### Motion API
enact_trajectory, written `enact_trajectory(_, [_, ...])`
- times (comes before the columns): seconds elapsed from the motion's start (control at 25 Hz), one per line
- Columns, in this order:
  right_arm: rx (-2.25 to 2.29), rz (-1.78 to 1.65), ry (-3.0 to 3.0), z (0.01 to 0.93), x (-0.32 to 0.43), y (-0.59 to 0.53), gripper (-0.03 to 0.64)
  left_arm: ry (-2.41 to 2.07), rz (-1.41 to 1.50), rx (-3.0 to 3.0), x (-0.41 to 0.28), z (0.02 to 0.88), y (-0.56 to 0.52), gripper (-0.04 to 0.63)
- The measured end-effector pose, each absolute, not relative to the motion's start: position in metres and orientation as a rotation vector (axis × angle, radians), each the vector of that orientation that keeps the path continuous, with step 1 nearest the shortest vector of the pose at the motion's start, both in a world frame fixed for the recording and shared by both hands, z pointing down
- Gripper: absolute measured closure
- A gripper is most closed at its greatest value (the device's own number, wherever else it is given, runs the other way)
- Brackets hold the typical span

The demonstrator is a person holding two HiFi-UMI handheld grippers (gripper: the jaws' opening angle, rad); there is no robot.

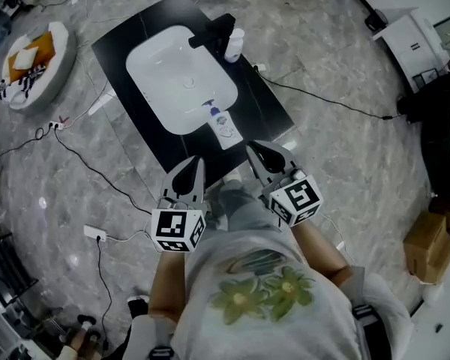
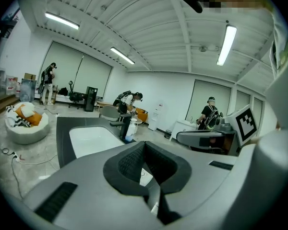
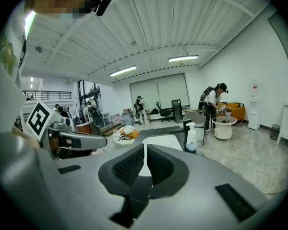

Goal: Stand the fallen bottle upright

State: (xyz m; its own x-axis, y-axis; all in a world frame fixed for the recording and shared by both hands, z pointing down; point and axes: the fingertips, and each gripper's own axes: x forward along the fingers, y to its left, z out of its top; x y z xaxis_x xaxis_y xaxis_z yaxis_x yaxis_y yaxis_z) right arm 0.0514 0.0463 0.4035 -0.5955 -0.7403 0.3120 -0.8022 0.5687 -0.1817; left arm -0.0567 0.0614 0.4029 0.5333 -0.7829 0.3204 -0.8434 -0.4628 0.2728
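Both are clenched on nothing: the left tool [image 1: 199,162] and the right tool [image 1: 253,150] hover side by side over the near edge of the black bench [image 1: 127,36]. Just beyond their tips, the fallen bottle [image 1: 223,127] lies flat, its blue neck at the near rim of the white basin [image 1: 157,66]

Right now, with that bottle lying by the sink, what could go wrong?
1. The fallen bottle lies between the sink and the counter edge, so a clumsy nudge could roll it into the basin or onto the floor.
2. The left gripper and right gripper both have their jaws shut, so they may just shove it.
3. A floor cable might trip the person.
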Motion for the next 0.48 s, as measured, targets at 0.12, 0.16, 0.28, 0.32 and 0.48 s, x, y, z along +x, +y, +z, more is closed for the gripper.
enact_trajectory(0.12, [1.249, 0.468, -2.601, 0.411, 0.053, 0.026, 0.571, -1.353, 0.217, 2.355, -0.054, 0.407, 0.046, 0.577])
enact_trajectory(0.16, [1.232, 0.477, -2.599, 0.414, 0.053, 0.02, 0.571, -1.362, 0.22, 2.347, -0.054, 0.408, 0.041, 0.577])
enact_trajectory(0.28, [1.173, 0.515, -2.6, 0.424, 0.052, 0.005, 0.569, -1.389, 0.232, 2.322, -0.054, 0.413, 0.029, 0.577])
enact_trajectory(0.32, [1.149, 0.528, -2.603, 0.427, 0.051, 0.0, 0.569, -1.399, 0.235, 2.313, -0.055, 0.414, 0.025, 0.577])
enact_trajectory(0.48, [1.07, 0.547, -2.603, 0.438, 0.048, -0.02, 0.569, -1.441, 0.24, 2.28, -0.057, 0.419, 0.006, 0.577])
